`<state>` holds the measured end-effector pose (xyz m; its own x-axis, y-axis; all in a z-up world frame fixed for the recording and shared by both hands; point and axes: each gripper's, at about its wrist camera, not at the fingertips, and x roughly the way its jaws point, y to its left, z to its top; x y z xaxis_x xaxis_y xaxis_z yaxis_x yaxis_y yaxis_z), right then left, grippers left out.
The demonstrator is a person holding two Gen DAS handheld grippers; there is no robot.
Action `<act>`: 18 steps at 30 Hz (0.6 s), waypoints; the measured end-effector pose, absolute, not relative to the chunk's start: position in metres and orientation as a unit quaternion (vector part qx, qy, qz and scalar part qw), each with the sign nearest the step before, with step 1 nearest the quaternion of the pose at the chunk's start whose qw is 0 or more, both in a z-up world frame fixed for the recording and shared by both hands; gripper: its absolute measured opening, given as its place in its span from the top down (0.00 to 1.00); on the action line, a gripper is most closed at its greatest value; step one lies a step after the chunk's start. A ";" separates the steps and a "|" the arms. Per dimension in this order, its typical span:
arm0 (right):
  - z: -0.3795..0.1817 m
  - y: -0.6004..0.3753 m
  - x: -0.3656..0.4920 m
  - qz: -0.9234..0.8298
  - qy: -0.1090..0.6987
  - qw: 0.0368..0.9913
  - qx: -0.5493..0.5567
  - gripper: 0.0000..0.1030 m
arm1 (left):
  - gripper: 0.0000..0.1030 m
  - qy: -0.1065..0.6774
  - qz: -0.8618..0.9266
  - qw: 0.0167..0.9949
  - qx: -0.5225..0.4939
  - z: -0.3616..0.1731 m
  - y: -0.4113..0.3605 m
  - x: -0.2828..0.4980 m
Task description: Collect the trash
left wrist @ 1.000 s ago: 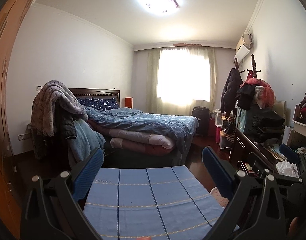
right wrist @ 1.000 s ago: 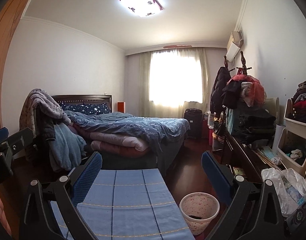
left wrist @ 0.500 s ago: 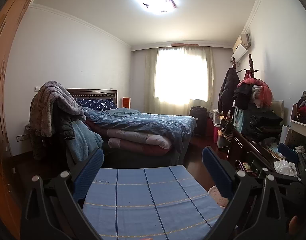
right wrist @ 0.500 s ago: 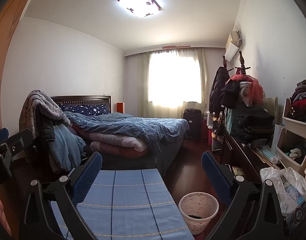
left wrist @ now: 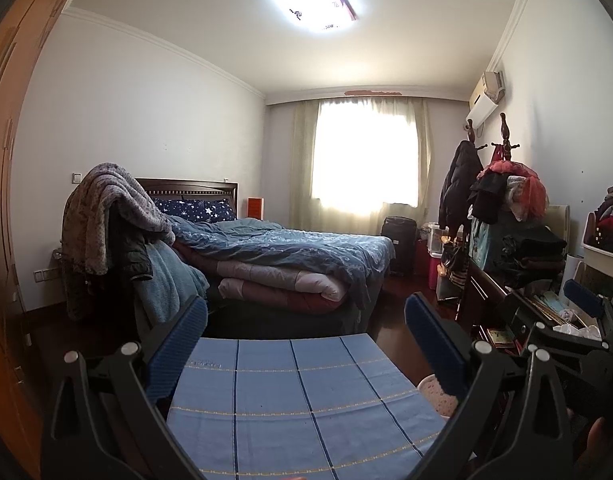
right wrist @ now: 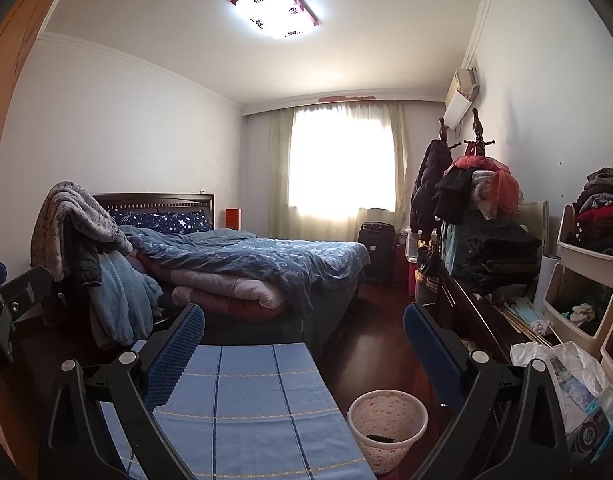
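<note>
My left gripper (left wrist: 305, 320) is open and empty above a blue checked cloth (left wrist: 298, 400). My right gripper (right wrist: 304, 322) is open and empty over the same cloth (right wrist: 242, 404). A pink speckled waste bin (right wrist: 386, 424) stands on the dark floor to the right of the cloth, with something dark inside; its rim shows in the left wrist view (left wrist: 436, 394). A crumpled clear plastic bag (right wrist: 566, 380) lies on the dark desk at the right. White crumpled tissue (left wrist: 574, 330) lies on the desk in the left wrist view. The right gripper's fingers (left wrist: 582, 294) show there at the right edge.
A bed (right wrist: 242, 264) with blue bedding stands ahead. A chair piled with blankets (right wrist: 78, 232) is at the left. A cluttered dark desk (right wrist: 482, 320), clothes rack (right wrist: 466, 184) and stacked bins (right wrist: 586, 280) line the right wall. Dark floor (right wrist: 370, 336) runs between bed and desk.
Both views have drifted slightly; the left camera has shifted a little left and the bin shows less. Both grippers stay open and empty.
</note>
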<state>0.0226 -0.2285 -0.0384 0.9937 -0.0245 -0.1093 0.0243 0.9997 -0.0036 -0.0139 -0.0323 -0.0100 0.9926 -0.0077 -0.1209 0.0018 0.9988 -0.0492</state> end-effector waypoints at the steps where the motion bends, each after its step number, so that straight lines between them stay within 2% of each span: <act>1: -0.038 -0.228 0.023 -0.012 0.054 0.998 -0.001 0.04 | 0.03 0.060 -0.002 0.998 -0.025 -0.010 -0.032 -0.015; 18: -0.036 -0.227 0.021 -0.016 0.055 0.998 -0.005 0.04 | 0.03 0.050 -0.005 0.998 -0.025 -0.007 -0.030 -0.022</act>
<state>0.0215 -0.2267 -0.0363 0.9935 -0.0327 -0.1088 0.0316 0.9994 -0.0125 -0.0223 -0.0303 -0.0074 0.9949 -0.0118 -0.0999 0.0068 0.9987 -0.0500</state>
